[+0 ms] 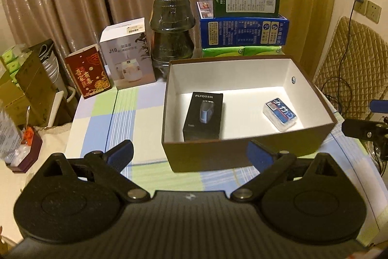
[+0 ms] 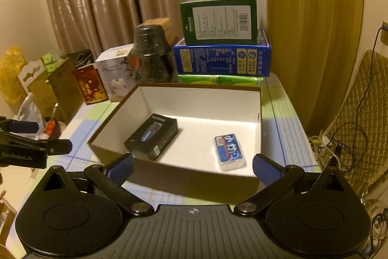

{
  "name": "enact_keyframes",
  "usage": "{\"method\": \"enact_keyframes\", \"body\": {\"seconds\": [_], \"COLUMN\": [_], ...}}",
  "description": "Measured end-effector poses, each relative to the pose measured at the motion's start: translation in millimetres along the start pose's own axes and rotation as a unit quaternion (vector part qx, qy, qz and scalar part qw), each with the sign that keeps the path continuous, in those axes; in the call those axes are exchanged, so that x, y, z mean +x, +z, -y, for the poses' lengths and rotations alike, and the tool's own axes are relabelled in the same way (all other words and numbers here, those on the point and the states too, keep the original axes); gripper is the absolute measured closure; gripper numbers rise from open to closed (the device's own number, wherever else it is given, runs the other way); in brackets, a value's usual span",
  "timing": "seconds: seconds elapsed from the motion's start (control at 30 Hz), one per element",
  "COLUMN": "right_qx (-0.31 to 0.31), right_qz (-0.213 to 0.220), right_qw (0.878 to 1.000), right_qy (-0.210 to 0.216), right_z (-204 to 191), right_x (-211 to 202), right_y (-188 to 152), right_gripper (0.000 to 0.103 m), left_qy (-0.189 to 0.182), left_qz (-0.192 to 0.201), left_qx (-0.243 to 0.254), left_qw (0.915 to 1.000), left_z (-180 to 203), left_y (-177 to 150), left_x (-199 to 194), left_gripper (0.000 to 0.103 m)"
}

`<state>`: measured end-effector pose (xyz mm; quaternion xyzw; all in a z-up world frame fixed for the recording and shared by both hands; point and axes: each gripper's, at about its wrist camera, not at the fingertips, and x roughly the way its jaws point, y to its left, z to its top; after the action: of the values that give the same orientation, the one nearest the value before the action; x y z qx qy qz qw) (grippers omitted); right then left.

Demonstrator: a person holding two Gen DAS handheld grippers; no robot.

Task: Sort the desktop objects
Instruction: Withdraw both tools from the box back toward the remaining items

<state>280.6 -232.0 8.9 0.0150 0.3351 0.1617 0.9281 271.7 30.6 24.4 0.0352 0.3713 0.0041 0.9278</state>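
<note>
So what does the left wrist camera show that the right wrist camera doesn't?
Only the left wrist view shows the humidifier box's printed front clearly, a maroon tray of small items at far left, and the right gripper at the right edge. Only the right wrist view shows the left gripper at the left edge and a white power strip on the floor. Both share the open brown box holding the black shaver box and blue packet, with empty, open jaws in front.
</note>
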Motion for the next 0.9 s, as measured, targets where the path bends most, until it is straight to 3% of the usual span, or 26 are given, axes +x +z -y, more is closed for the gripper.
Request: {"method": "enact_keyframes", "body": {"seconds": [0.37, 0.9], "right_qx": [-0.002, -0.004], "right_qz": [0.01, -0.032], "right_qw": [1.0, 0.998], "right_qy": [0.017, 0.045], "right_z": [6, 9], "right_x": [-56, -99], "right_y": [-41, -105], "right_gripper": [0.002, 0.002], "left_qy": [0.01, 0.019], "left_qz": [0.001, -0.036], "left_qx": [-0.016, -0.037], "left_qw": [0.9998, 0.9985], "left_z": [24, 49], "left_y": [-48, -117], "left_x": [-53, -97], "left_gripper": [0.004, 0.004]}}
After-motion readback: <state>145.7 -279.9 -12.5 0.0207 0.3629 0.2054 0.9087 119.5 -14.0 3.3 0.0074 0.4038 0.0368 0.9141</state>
